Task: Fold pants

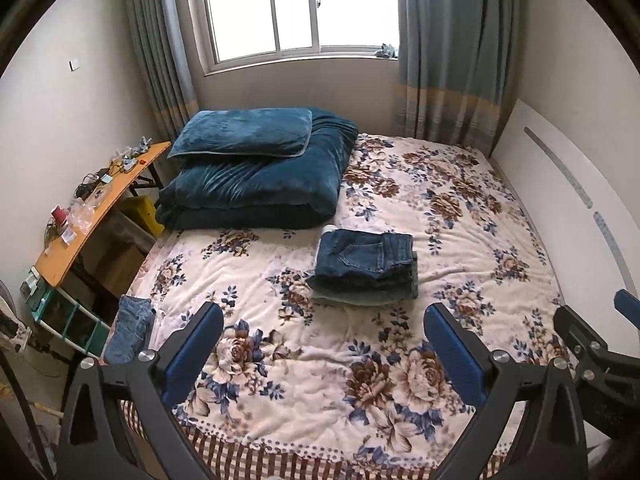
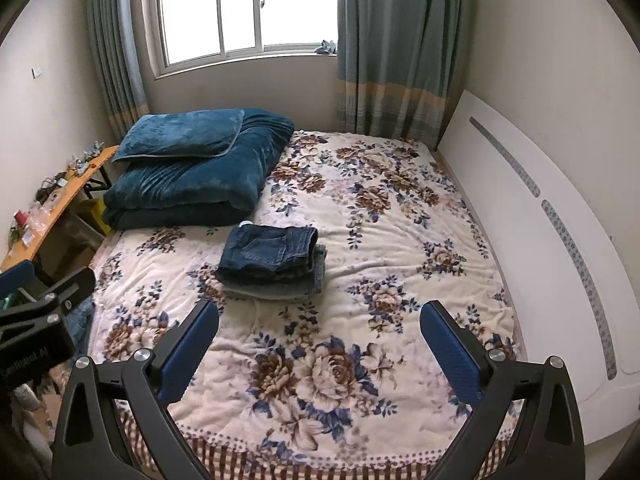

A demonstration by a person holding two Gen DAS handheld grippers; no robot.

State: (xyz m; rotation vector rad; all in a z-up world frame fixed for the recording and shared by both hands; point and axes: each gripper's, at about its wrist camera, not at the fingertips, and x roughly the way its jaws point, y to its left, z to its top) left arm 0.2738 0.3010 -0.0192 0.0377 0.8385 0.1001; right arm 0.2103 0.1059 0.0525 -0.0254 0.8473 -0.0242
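I see a small pale-walled room where daylight pours through a window (image 1: 280,8) flanked by grey-blue curtains (image 1: 448,52), above a floral-covered bed (image 2: 400,240), with a cluttered orange side table (image 1: 80,216) at left

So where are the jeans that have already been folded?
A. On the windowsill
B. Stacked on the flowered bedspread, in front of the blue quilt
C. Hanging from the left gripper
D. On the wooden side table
B: the folded jeans sit in a neat stack on the floral bedspread, just in front of the folded blue quilt; both the left gripper and the right gripper are open and empty.
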